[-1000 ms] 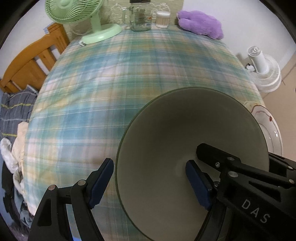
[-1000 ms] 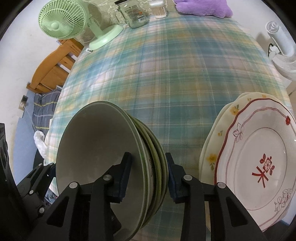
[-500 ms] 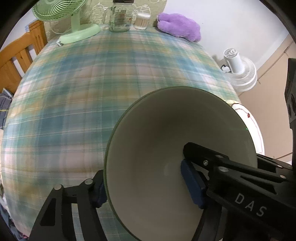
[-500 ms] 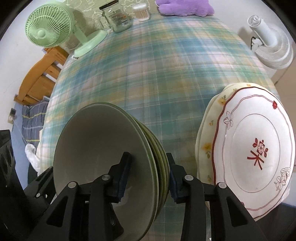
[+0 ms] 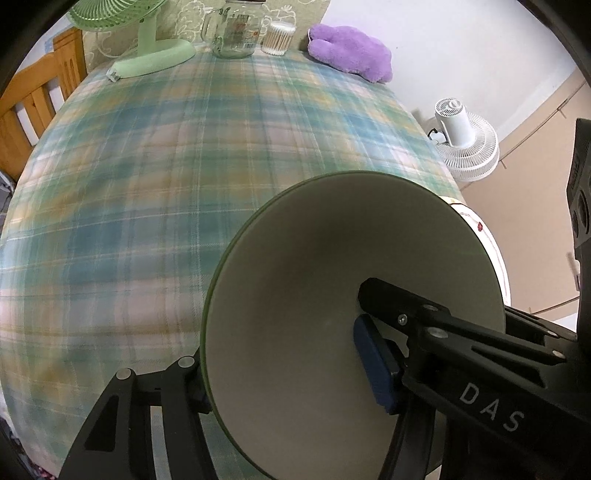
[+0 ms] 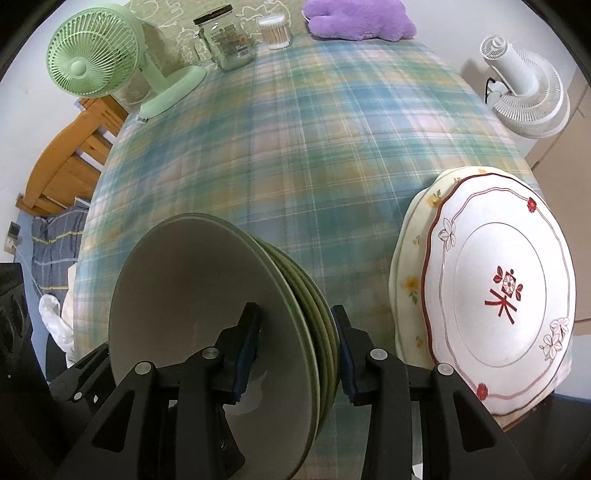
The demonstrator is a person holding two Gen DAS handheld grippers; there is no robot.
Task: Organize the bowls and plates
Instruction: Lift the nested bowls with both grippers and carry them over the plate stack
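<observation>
Green bowls (image 6: 229, 314), nested in a stack of several, are sitting near the front edge of the plaid-covered table (image 6: 314, 147), left of its middle. The right gripper (image 6: 295, 350) is straddling the stack's right rims, one pad inside the top bowl and the other against the outer rims, gripping them. The left gripper (image 5: 280, 365) is closing across the opposite rim of the top bowl (image 5: 332, 277); its left pad is hiding behind the rim, so I cannot tell whether it is pressing yet. Two flowered plates (image 6: 498, 288) are lying stacked at the table's front right corner, near the bowls but apart. A green desk fan (image 6: 99, 55), a glass jar (image 6: 225, 40) and a purple plush (image 6: 358, 18) are lining the far edge.
</observation>
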